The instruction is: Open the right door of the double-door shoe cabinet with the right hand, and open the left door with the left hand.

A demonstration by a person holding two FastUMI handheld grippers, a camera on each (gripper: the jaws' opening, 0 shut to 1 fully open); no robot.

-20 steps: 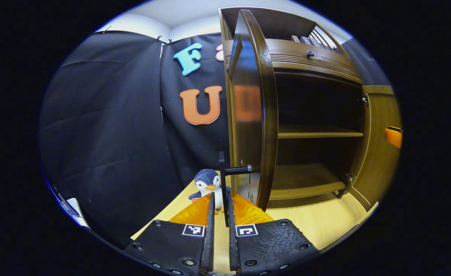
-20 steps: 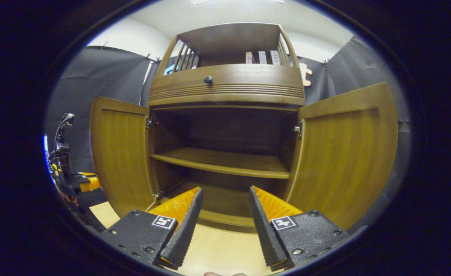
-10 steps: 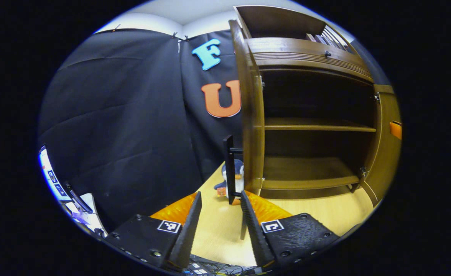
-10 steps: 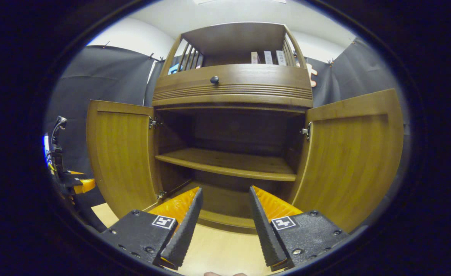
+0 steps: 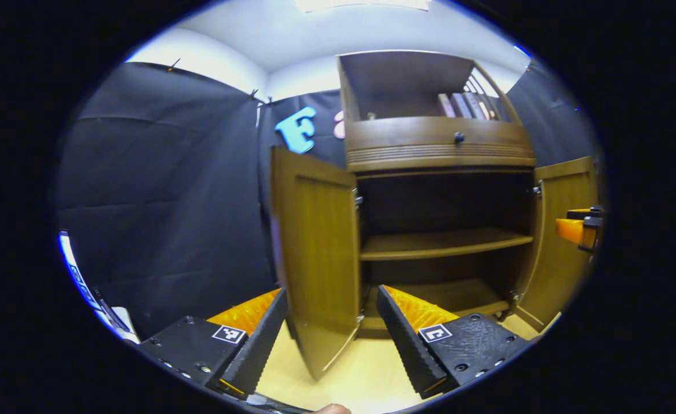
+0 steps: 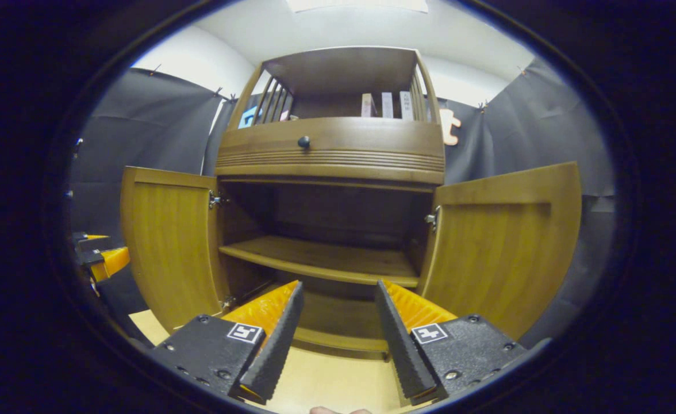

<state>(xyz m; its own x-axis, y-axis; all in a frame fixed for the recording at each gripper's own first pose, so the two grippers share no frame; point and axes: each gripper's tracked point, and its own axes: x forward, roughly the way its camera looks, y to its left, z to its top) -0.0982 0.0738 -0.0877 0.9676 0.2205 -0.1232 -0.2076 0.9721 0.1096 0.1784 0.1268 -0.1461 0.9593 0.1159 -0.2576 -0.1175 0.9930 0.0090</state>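
1. Left gripper [image 5: 331, 339]: seen in the left gripper view; jaws wide, holding nothing. It is also at the left edge of the right gripper view [image 6: 99, 261], apart from the doors.
2. Left door [image 6: 168, 244]: swung open on its hinges, inner face showing. In the left gripper view its lower edge [image 5: 318, 270] stands between the two spread fingers but farther off, not touching them.
3. Cabinet [image 6: 329, 152]: brown wood, standing on a pale wooden floor [image 6: 326, 385]. Both doors open; the inside is dark.
4. Shelf [image 6: 321, 261]: one board across the middle of the compartment, bare. The bottom board below it is also bare.
5. Drawer front [image 5: 438, 144]: above the compartment, grooved along its lower edge, with a round dark knob [image 6: 303, 141].
6. Top rack [image 6: 344, 80]: open box with slatted sides; a few books [image 6: 387, 105] stand upright towards its right.
7. Right door [image 6: 502, 247]: swung wide open, inner face showing.
8. Right gripper [image 6: 335, 339]: seen in the right gripper view facing the open compartment; jaws wide, holding nothing. It is also at the right edge of the left gripper view [image 5: 579, 230].
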